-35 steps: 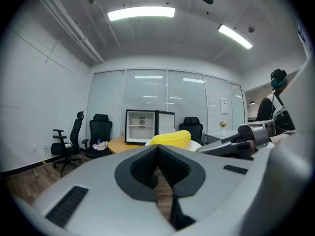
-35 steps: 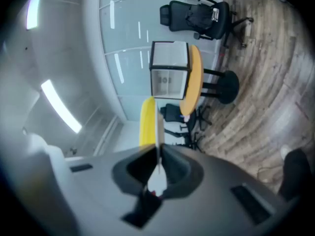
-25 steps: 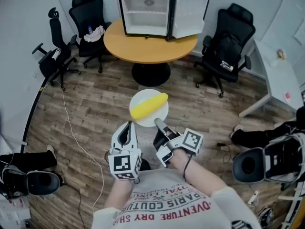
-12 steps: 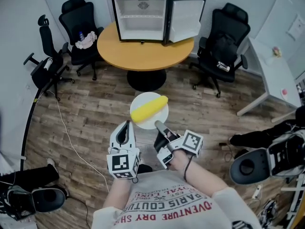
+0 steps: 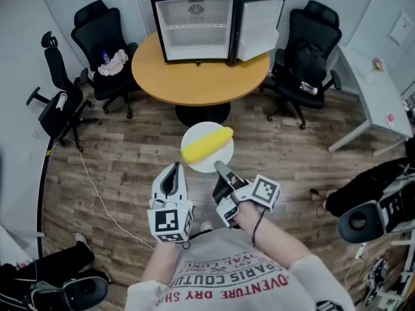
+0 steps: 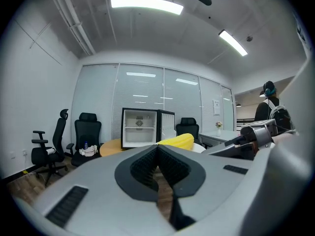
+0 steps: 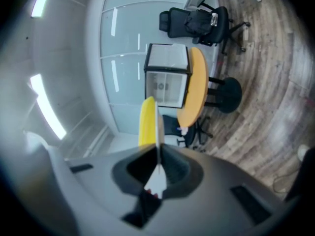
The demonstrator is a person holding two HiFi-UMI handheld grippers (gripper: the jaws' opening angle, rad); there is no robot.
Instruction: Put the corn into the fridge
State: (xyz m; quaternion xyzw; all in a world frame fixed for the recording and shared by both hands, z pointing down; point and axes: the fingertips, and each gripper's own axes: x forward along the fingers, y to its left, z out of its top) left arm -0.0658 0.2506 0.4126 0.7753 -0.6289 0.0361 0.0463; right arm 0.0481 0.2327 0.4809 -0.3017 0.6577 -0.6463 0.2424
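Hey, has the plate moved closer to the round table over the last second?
Yes. The plate, held by the right gripper, has come nearer the table: the strip of floor between its rim and the table's base has shrunk.

The fridge [image 5: 194, 24] stands on the table [image 5: 194, 80], its door [image 5: 259, 26] swung out to the right. Chairs [image 5: 100, 34] flank the table on both sides. In front of the table, the corn [image 5: 206, 144] lies on a plate [image 5: 217, 164] whose near rim sits in the right tool [image 5: 220, 168]. The left tool [image 5: 173, 170] is just beside the plate, to its left.
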